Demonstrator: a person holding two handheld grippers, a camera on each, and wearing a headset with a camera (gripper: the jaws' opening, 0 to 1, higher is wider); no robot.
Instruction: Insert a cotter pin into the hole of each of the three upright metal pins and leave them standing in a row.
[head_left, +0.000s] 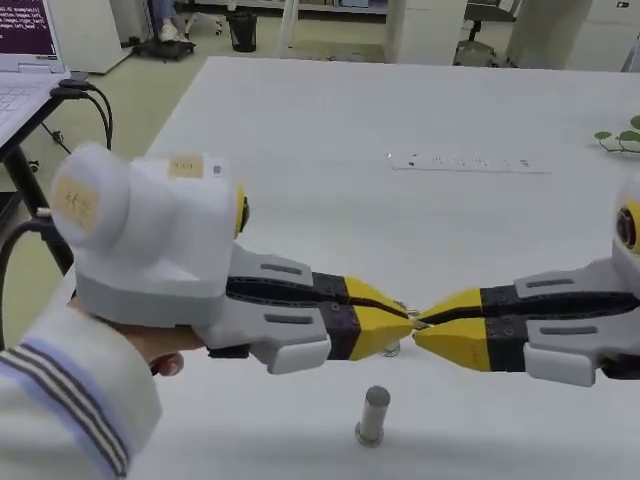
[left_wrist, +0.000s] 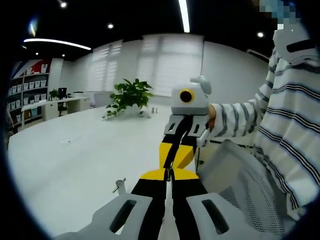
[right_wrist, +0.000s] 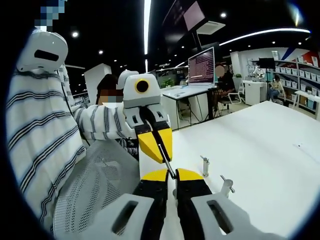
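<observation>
As it stands, pin (head_left: 373, 413) points up.

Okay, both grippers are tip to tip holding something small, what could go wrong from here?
1. The thin piece seems pinched between the left hand-held gripper and the right hand-held gripper. If either slips, it could drop or bend.
2. A metal pin stands close to the tips, so lowering or swinging them could knock it over.
3. Two more pins stand beside the right hand-held gripper and look just as easy to clip.
</observation>
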